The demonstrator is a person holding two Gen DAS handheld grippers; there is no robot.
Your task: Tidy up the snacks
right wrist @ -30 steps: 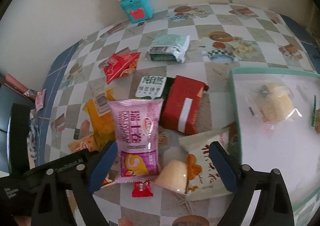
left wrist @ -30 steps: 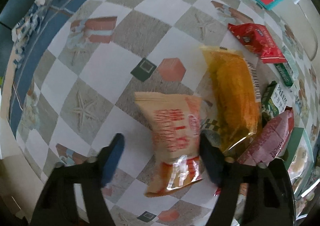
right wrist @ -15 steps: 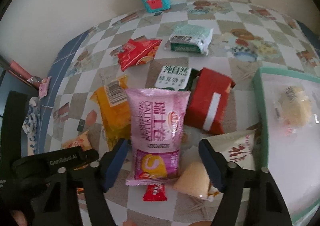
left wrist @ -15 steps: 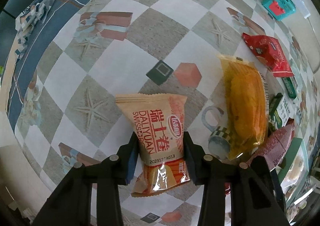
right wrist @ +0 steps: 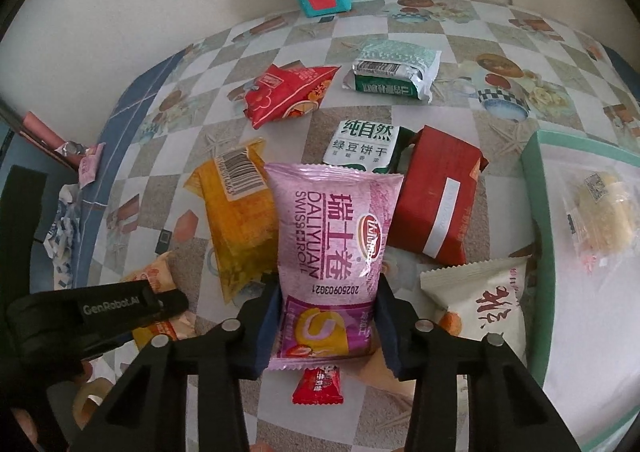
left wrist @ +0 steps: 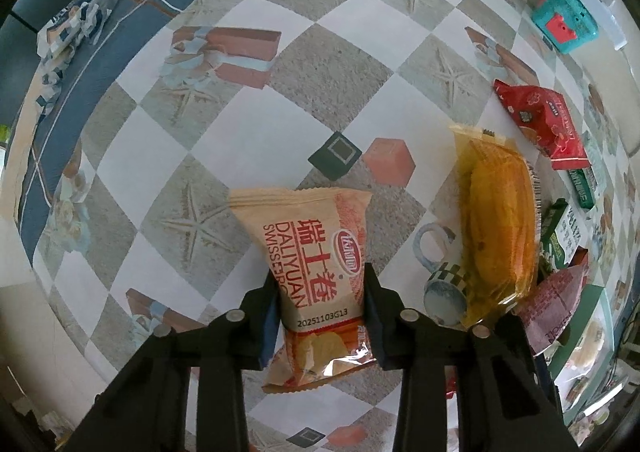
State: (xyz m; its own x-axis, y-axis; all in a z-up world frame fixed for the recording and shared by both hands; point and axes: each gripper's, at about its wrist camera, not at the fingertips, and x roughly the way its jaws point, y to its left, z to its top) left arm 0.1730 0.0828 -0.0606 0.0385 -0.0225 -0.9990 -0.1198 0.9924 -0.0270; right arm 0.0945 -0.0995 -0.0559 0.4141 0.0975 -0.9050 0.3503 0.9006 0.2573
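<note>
left wrist view: left claw [left wrist: 322, 308] pointing down, jaws closing, pads pressed on both sides of beige swiss roll packet [left wrist: 316, 264] lying on checkered worktop [left wrist: 224, 111]; orange packet [left wrist: 498, 228] just to its right, red packet [left wrist: 540, 119] beyond. right wrist view: right claw [right wrist: 326, 326] clamped tight on lower part of pink swiss roll packet [right wrist: 332, 252], amid snack pile; red box [right wrist: 436, 207] right of it, small red candy [right wrist: 318, 392] below, green-rimmed tray [right wrist: 536, 211] at far right.

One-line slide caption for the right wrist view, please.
Right gripper shut on a pink snack pack among scattered snacks on the checked table.
</note>
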